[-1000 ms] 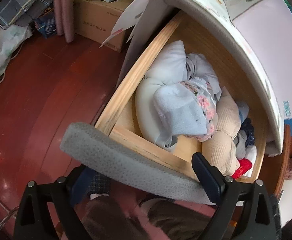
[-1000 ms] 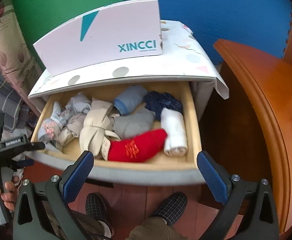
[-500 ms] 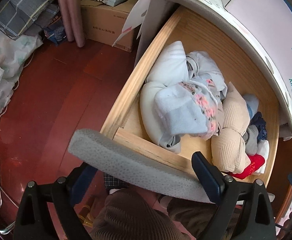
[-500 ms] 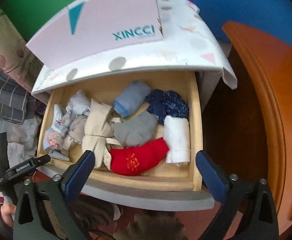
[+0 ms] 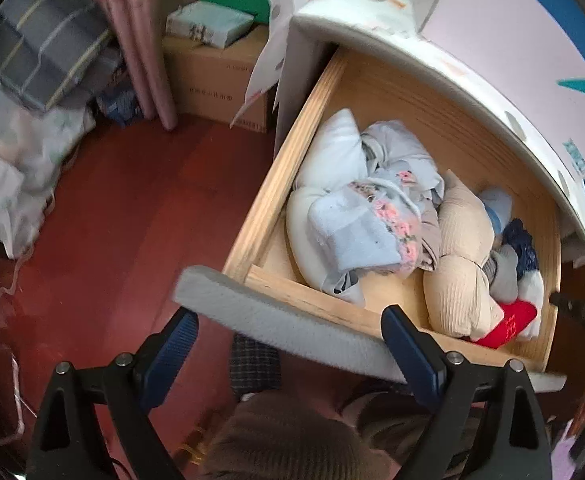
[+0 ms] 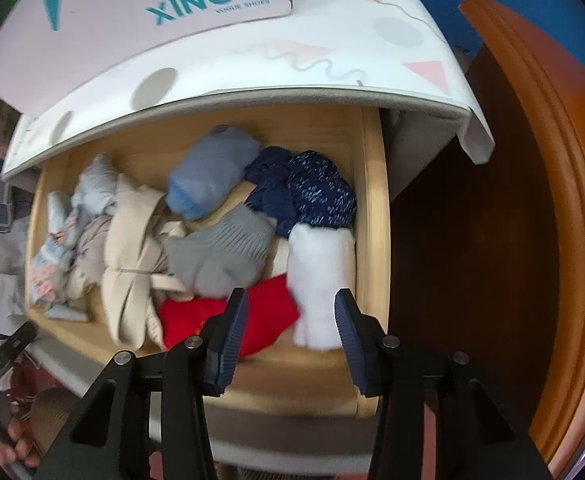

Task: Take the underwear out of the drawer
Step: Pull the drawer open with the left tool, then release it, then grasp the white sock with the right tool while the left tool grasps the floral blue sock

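The wooden drawer stands pulled out, packed with rolled underwear and socks. Along its front lie a red roll and a white roll; behind them are grey, navy and blue pieces. A beige bundle and pale blue floral cloth fill the left side. My right gripper hangs over the front right corner, its jaws closing. The white roll's lower end shows between them, and the pads are not pressing it. My left gripper is open above the drawer's grey front.
A pink XINCCI shoe box rests on the patterned cabinet top. Orange-brown wooden furniture rises right of the drawer. Left of the cabinet are a cardboard box, a pink curtain and bedding. The person's slippered foot is below.
My right gripper has come forward and down over the drawer's front right corner, and its jaws have narrowed a lot. The left gripper has risen a little and stays open.
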Demonstrator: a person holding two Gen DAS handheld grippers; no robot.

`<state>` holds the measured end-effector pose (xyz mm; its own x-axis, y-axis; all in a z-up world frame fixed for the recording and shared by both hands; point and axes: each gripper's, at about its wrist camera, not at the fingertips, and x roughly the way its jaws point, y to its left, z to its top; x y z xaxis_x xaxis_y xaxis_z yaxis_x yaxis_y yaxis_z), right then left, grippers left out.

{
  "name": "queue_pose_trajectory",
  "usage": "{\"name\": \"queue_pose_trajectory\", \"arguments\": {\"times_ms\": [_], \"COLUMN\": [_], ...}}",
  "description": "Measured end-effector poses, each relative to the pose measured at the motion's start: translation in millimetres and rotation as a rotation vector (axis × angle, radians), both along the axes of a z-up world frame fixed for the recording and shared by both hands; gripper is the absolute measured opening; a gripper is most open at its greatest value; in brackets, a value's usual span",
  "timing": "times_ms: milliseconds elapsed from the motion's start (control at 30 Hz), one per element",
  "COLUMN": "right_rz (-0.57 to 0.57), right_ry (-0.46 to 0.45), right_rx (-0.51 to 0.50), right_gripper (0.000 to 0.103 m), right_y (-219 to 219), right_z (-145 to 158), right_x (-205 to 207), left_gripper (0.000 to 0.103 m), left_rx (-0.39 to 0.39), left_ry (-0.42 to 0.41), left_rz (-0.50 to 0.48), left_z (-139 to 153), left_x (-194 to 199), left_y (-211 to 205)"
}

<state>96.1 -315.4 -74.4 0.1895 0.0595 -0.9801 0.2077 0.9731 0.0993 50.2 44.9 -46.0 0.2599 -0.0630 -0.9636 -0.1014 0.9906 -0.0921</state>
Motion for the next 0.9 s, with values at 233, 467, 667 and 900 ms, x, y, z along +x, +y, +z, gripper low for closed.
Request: {"name": "queue_pose_trajectory", "arguments": {"times_ms": [233,467,667,900], "right_rz": [0.018,0.021,0.041,0.082], "right_ry": [0.073,0.126,0.158,0.166], "right_rx": [-0.077,-0.144,-0.160,-0.197], "right_gripper": [0.034,0.033,0.035,0.043], "right_y": [5.8,9.2,8.6,24.2], "right_z": [-27.3,-45.7,-62.4,-86.8], "right_x": [22.0,33.1,41.4,53.4], "left_gripper": [0.095,0.095,0.095,0.095], "left_rx": [0.133,0.069,0.091,0.078], "left_ry": [-0.186,-0.191,-0.144,-0.077], "left_rz": [-0.181,-0.333,-0.422,-0.455], "left_z": [47.5,52.1,33.7,10.2], "left_x": [-3.0,17.3,29.3,41.1], "left_y": [-4.7,-14.8,-37.5,-55.0]}}
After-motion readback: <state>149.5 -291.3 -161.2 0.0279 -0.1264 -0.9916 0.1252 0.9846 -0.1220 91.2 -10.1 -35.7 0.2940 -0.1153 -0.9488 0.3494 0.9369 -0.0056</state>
